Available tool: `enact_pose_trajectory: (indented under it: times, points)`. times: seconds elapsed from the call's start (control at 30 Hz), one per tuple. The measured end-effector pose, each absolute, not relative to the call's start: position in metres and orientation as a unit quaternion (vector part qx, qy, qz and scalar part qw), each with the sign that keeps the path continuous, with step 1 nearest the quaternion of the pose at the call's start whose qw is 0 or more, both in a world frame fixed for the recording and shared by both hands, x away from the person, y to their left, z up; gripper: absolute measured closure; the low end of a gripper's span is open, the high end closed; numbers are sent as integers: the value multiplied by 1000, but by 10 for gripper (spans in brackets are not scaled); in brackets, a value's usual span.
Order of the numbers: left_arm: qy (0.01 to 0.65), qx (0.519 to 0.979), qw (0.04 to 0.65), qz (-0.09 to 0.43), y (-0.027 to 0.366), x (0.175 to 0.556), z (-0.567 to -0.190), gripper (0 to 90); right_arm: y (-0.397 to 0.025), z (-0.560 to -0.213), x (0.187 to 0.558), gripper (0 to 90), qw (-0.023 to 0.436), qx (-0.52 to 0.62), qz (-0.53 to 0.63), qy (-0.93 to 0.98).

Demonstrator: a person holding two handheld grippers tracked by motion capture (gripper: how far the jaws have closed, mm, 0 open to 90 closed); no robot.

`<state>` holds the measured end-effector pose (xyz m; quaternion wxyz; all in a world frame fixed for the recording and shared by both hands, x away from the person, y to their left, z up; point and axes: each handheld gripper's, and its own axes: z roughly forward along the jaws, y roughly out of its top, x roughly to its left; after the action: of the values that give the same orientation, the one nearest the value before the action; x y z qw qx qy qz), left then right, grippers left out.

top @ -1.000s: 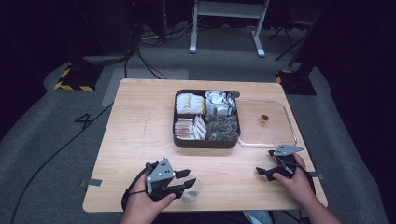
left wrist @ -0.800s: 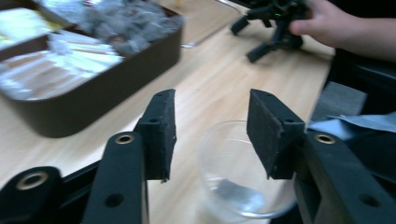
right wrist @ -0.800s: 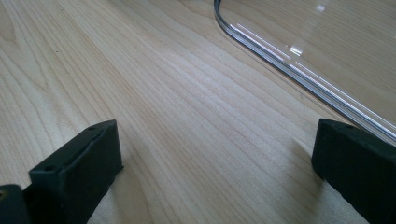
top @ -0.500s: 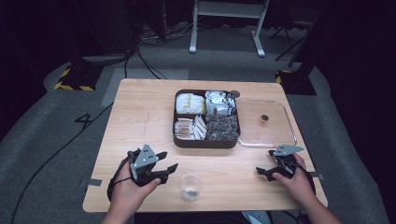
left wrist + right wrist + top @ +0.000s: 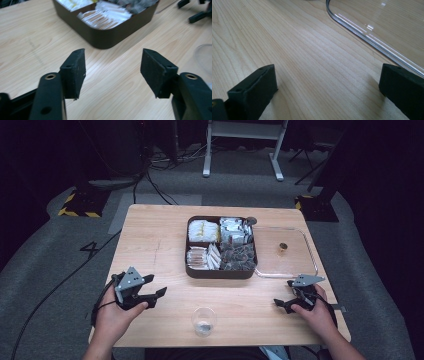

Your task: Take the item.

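a dim room with grey carpet and cables trailing off into the dark surrounds the pale wooden table (image 5: 150,240). on it, the left gripper (image 5: 153,292) has its jaws spread wide with nothing between them, held in a hand (image 5: 116,312) at the near left of the table and hanging a little above the wood. in the left gripper view those jaws aim toward the dark brown square tray with four compartments (image 5: 105,37), which stands near the middle of the table. the right gripper (image 5: 281,303) also has its jaws apart and empty, resting low on the table at the near right, gripped by the other hand (image 5: 315,312). in the right gripper view its jaws frame bare wood, with the rounded corner of a clear flat plastic lid (image 5: 372,40) just ahead of them.

between the two grippers, close to the near edge, a small clear plastic cup (image 5: 204,320) stands upright with something small and pale at its bottom. the tray's compartments hold wrapped packets: yellowish ones at far left, silvery ones at far right, pale sticks at near left, dark ones at near right. the clear lid lies flat just right of the tray, touching it, with a small brown knob (image 5: 283,247) at its centre.
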<state>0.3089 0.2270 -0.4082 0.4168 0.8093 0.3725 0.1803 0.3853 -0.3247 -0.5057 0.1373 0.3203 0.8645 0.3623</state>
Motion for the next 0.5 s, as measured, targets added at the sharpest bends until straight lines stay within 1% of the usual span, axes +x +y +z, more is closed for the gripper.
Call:
enact_pose_trajectory:
  times: [0.13, 0.23, 0.4, 0.5]
  points:
    - [389, 807, 408, 179, 242, 314, -418, 342, -325, -506, 385, 15, 137, 320, 362, 864]
    - [404, 807, 388, 187, 251, 316, -424, 339, -325, -506, 385, 15, 137, 320, 362, 864]
    - [420, 804, 382, 176, 261, 317, -433, 338, -325, -506, 385, 15, 137, 320, 362, 864]
    - [427, 807, 369, 174, 266, 316, -439, 319, -325, -506, 385, 15, 137, 320, 362, 864]
